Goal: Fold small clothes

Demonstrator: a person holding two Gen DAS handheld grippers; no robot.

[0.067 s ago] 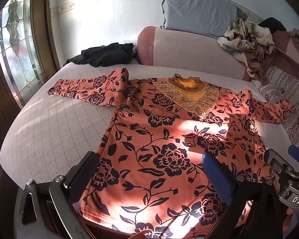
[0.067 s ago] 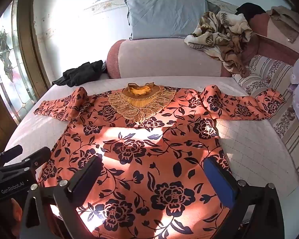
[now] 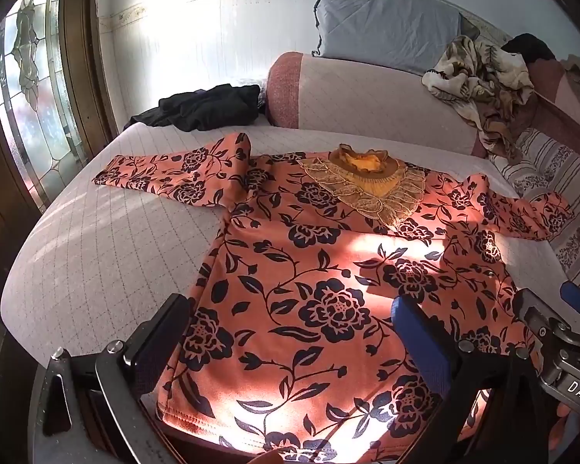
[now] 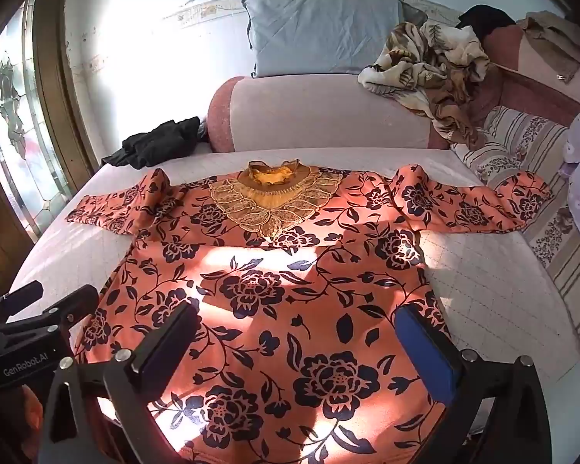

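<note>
Floral top [image 4: 290, 290]: an orange long-sleeved garment with a dark flower print was seen spread flat, front up, on the quilted bed [image 4: 502, 301], with its hem nearest the cameras.
Sleeves: the left sleeve [image 3: 166, 172] and the right sleeve [image 4: 475, 205] were laid out sideways, each with a raised crease near the shoulder.
Collar: a gold lace collar [image 4: 274, 201] was stitched at the neck and was judged stiffer and more delicate than the body.
Handling: the cloth was judged light, soft and limp, likely to sag and slide when lifted.
Hold: the hem corners or sleeve cuffs were judged the best places to be pinched.
Left gripper [image 3: 290, 332]: jaws were spread wide above the hem, nothing held.
Right gripper [image 4: 301, 340]: jaws were likewise wide apart, nothing held.
</note>
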